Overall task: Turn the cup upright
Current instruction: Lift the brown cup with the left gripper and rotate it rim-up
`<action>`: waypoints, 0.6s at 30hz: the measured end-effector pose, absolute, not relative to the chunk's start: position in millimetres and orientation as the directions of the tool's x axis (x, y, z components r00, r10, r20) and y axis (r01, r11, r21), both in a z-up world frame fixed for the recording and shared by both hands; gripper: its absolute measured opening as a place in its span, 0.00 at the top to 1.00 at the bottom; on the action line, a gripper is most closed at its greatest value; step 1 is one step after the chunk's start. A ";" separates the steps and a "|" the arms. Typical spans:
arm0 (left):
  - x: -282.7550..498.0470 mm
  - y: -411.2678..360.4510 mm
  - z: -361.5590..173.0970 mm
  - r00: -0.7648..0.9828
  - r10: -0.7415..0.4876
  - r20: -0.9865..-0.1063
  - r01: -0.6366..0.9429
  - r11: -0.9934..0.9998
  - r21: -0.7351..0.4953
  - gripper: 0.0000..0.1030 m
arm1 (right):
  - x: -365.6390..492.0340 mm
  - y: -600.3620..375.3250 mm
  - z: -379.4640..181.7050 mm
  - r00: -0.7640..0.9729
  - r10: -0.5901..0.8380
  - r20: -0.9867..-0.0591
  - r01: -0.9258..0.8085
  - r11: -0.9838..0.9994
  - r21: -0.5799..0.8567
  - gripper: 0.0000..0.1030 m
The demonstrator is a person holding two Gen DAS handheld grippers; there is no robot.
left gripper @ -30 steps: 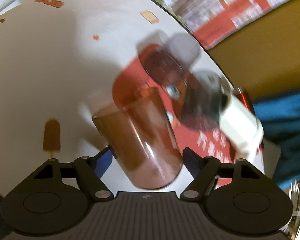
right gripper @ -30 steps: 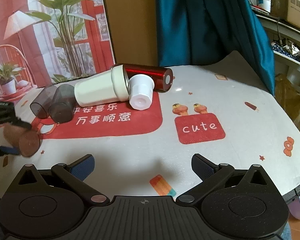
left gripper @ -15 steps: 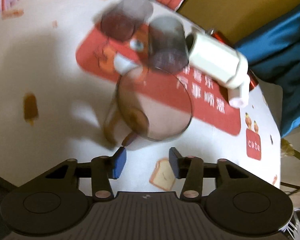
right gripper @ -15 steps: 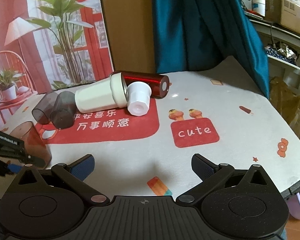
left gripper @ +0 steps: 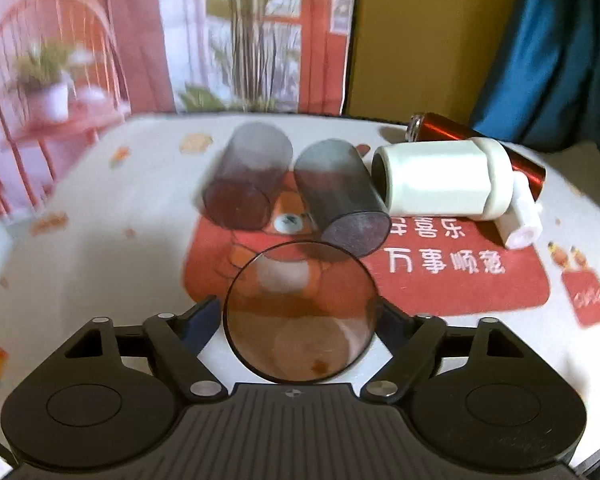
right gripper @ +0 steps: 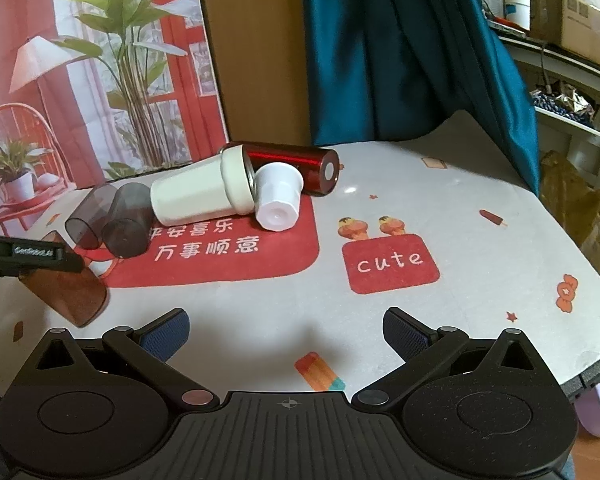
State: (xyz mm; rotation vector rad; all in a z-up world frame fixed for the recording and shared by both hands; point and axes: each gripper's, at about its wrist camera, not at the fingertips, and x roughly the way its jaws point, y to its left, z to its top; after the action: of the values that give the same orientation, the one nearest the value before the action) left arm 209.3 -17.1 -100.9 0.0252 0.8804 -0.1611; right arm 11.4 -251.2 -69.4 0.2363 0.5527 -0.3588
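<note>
My left gripper (left gripper: pixel 300 316) is shut on a brown translucent cup (left gripper: pixel 300 312), whose round rim faces the camera. In the right wrist view that cup (right gripper: pixel 70 294) stands tilted at the table's left edge, base on or near the cloth, under the left gripper's body (right gripper: pixel 28 258). My right gripper (right gripper: pixel 286 330) is open and empty above the front of the table.
Lying on their sides on the red mat (right gripper: pixel 228 256): two grey translucent cups (left gripper: pixel 248 184) (left gripper: pixel 340 196), a large white cup (left gripper: pixel 436 180), a small white cup (right gripper: pixel 278 196) and a red metal cup (right gripper: pixel 296 166). A blue curtain (right gripper: pixel 400 60) hangs behind.
My left gripper has rotated with the brown cup, swinging from looking down at the table to looking level across it. The cup has turned from lying sideways to tilted near upright. The right gripper stayed put.
</note>
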 end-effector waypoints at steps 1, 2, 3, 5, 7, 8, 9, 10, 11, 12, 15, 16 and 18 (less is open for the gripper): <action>214.8 -14.9 -103.9 0.617 -0.149 -0.773 0.136 0.987 -0.081 0.30 | 12.1 -251.6 -69.7 0.790 -0.268 -0.551 0.394 0.911 0.122 0.00; 218.6 -12.8 -106.5 0.616 -0.164 -0.770 0.116 0.986 -0.117 0.30 | 12.6 -252.0 -70.3 0.789 -0.268 -0.553 0.396 0.910 0.123 0.00; 221.5 -9.9 -106.3 0.628 -0.164 -0.761 0.095 0.986 -0.134 0.30 | 13.0 -252.5 -71.2 0.787 -0.268 -0.555 0.396 0.910 0.122 0.00; 223.1 -13.7 -107.0 0.616 -0.164 -0.770 0.089 0.986 -0.138 0.30 | 14.1 -252.7 -72.1 0.785 -0.267 -0.559 0.396 0.910 0.122 0.00; 213.1 -13.6 -103.8 0.586 -0.193 -0.787 0.119 0.981 -0.152 0.30 | 14.8 -253.4 -72.3 0.785 -0.267 -0.559 0.397 0.910 0.123 0.00; 211.9 -14.2 -102.3 0.554 -0.233 -0.800 0.139 0.972 -0.187 0.30 | 15.1 -253.9 -72.2 0.785 -0.267 -0.559 0.398 0.909 0.124 0.00; 209.0 -14.4 -101.5 0.512 -0.283 -0.811 0.161 0.959 -0.233 0.30 | 15.5 -254.0 -72.7 0.785 -0.268 -0.559 0.400 0.908 0.126 0.00; 204.4 -15.3 -102.0 0.467 -0.334 -0.819 0.178 0.942 -0.283 0.30 | 15.5 -254.0 -72.8 0.785 -0.267 -0.560 0.400 0.908 0.128 0.00; 201.8 -16.9 -101.6 0.417 -0.383 -0.824 0.192 0.923 -0.333 0.30 | 15.3 -253.9 -73.1 0.785 -0.266 -0.560 0.399 0.908 0.129 0.00; 198.6 -19.1 -102.7 0.368 -0.426 -0.827 0.201 0.905 -0.376 0.30 | 15.2 -253.7 -73.1 0.785 -0.265 -0.560 0.399 0.908 0.130 0.00; 187.6 -34.4 -110.2 0.218 -0.527 -0.821 0.228 0.846 -0.482 0.30 | 14.0 -253.3 -71.9 0.787 -0.268 -0.556 0.399 0.908 0.128 0.00; 183.4 -41.0 -114.1 0.178 -0.547 -0.818 0.247 0.829 -0.501 0.30 | 13.3 -253.5 -71.7 0.788 -0.269 -0.554 0.400 0.907 0.128 0.00; 179.5 -57.9 -121.8 0.131 -0.563 -0.816 0.267 0.813 -0.518 0.28 | 12.3 -254.3 -71.7 0.785 -0.272 -0.556 0.406 0.905 0.130 0.00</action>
State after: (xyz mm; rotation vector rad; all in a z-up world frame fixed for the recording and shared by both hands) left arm 179.5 -57.9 -121.8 -0.2718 1.3082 -0.6128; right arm 12.3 -254.3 -71.7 0.2493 0.5584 -0.3698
